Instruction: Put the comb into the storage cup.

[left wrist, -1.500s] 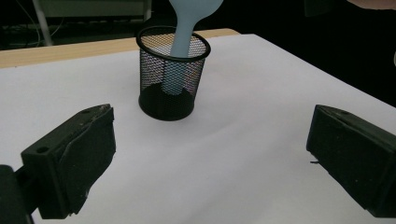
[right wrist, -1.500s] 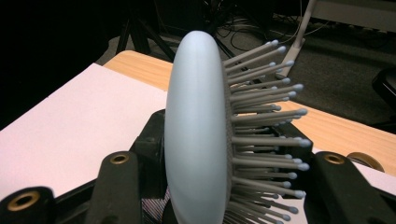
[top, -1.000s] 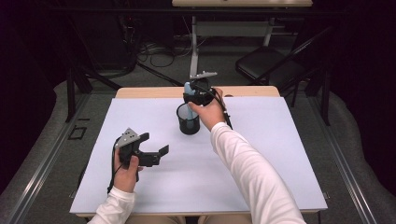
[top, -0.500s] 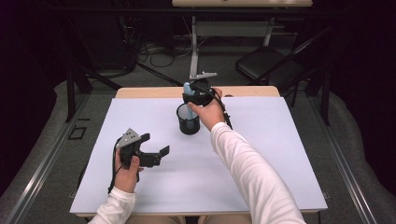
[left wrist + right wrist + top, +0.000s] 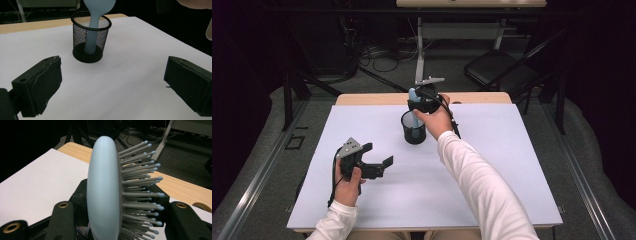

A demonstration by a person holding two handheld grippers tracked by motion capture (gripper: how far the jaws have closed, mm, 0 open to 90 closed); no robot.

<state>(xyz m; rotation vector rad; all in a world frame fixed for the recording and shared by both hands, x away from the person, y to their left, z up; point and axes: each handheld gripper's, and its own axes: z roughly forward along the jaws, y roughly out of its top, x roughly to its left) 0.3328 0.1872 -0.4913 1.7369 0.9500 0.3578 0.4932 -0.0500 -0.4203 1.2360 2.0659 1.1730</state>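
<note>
A wooden table point(image 5: 362, 98) carries a white sheet point(image 5: 512, 165) covering nearly all its top (a bare wood strip shows along the far edge). A black mesh cup point(image 5: 413, 129) stands upright on the sheet, far of centre.

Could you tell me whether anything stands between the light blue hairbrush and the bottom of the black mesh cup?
Nothing visible does. The hairbrush, held at its head by the right gripper, already has its handle inside the mesh cup, reaching down to about the base; the cup holds nothing else.
</note>
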